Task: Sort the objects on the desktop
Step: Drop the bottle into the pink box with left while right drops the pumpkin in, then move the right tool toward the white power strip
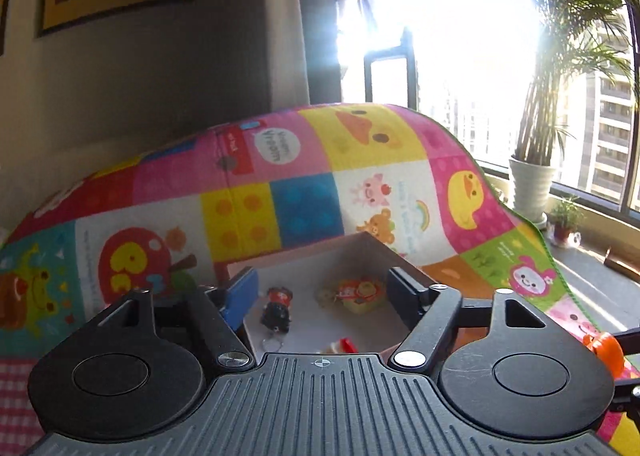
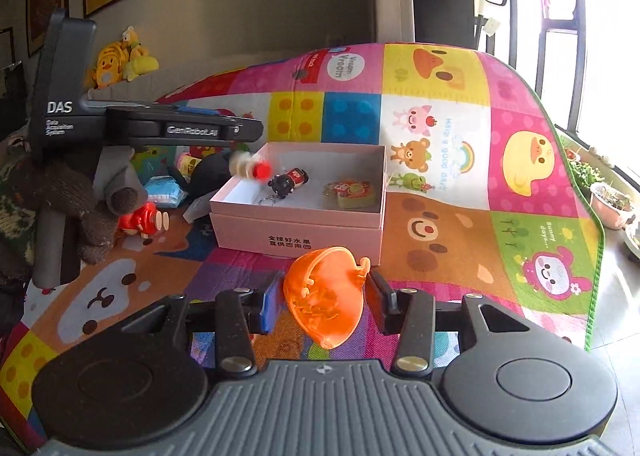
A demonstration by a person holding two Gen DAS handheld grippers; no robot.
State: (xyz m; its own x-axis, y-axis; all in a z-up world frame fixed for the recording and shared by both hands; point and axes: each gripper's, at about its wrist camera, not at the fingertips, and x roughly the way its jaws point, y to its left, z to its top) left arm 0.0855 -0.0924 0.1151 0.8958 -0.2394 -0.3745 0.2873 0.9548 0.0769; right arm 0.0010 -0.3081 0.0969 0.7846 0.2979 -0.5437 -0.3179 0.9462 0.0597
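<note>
While my left gripper (image 2: 256, 127) hangs spread wide at centre-left of the right wrist view over the pale pink cardboard box (image 2: 298, 223), a blurred red-capped small toy (image 2: 250, 169) just below it, my right gripper (image 2: 322, 298) at lower centre pinches an orange translucent plastic shell (image 2: 326, 302).

Both grippers (image 1: 322, 298) (image 2: 322, 298) are black with ribbed grey bodies, silver screws and 1 blue pad (image 1: 240, 296) each.

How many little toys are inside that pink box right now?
3 in the pink box: a black figure keychain mid-box, a flat red-yellow charm to its right, and a blurred red-capped toy at the left rim, possibly just dropping in. None seem hidden.
</note>
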